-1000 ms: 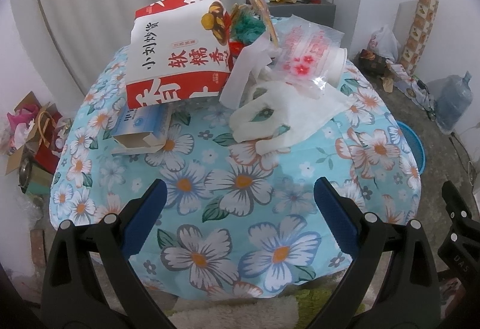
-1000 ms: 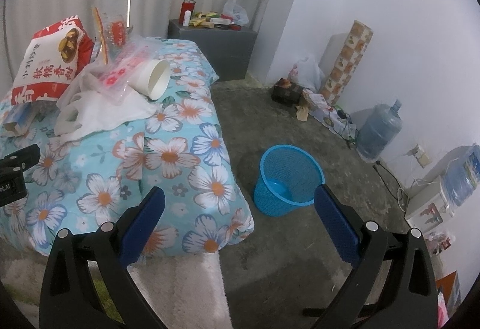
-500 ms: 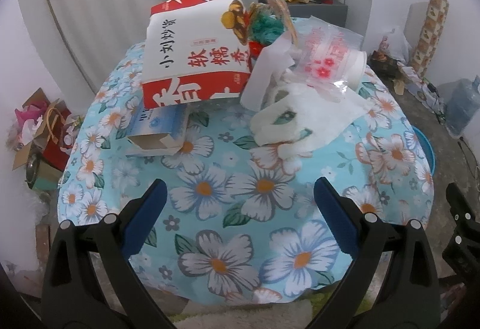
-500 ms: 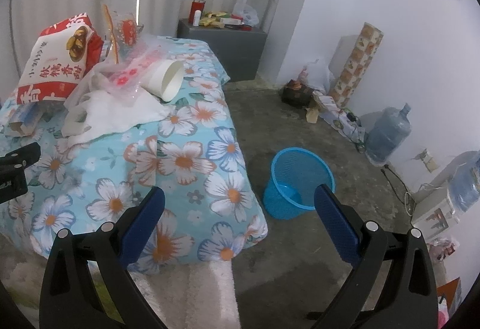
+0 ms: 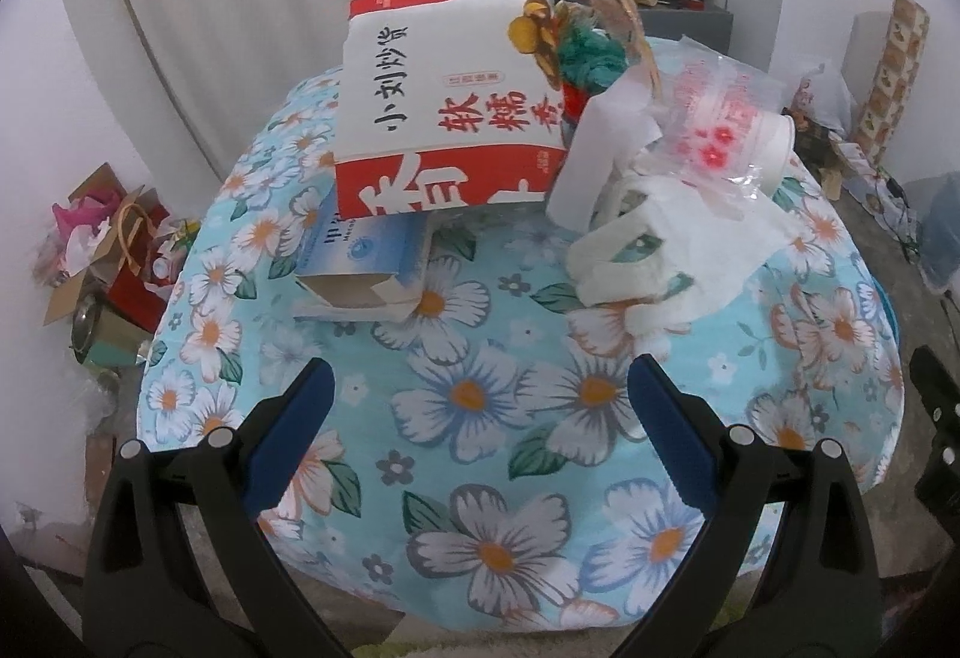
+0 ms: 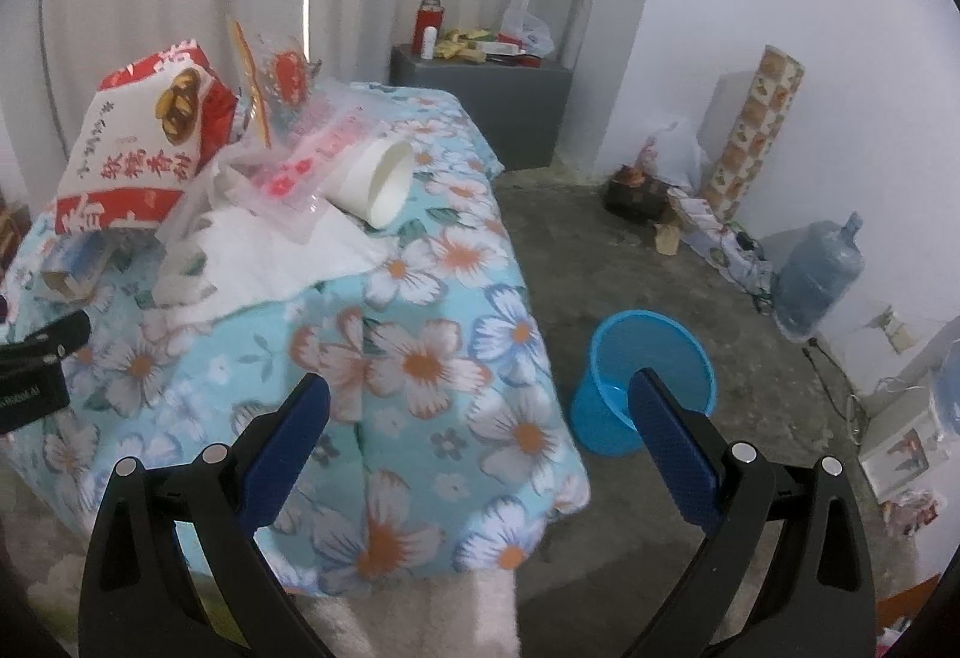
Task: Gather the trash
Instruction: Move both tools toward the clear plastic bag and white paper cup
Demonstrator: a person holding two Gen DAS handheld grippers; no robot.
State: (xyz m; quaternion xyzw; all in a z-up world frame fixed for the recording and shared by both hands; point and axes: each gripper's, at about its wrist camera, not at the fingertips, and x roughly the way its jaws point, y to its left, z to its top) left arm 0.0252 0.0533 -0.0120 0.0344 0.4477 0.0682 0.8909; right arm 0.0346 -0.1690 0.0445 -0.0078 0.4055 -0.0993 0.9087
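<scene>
Floral cloth, turquoise with white and orange flowers, covers the table [image 5: 480, 406] and drapes over its edges to a rough grey concrete floor [image 6: 600, 262].

On the cloth lies the trash, gathered toward the far edge: one large red-and-white snack bag [image 5: 444, 117] printed with Chinese characters, puffy and propped at a tilt; one small blue-and-white cardboard box [image 5: 360, 262] with an open flap, tucked partly under the bag's near edge; one white plastic carrier bag [image 5: 672, 250], limp and crumpled, beside the right edge; one clear crinkled wrapper with red print [image 5: 720, 117] lying over it; one white paper cup [image 6: 378, 184] on its side, mouth toward the right edge; and one strip of white paper [image 5: 600, 147] curling down between the snack bag and the wrapper. Behind these sits a green and red wad, too tangled to name.

One round blue mesh plastic wastebasket [image 6: 645, 388] stands on the floor just off the table's right edge.

Both tools hover short of the table's near edge, touching nothing. Left gripper [image 5: 480, 418]: jaws spread wide, blue pads bare. Right gripper [image 6: 480, 430]: likewise spread and empty.

Pale pleated curtains hang behind; one water jug [image 6: 816, 274] rests by the white wall.
</scene>
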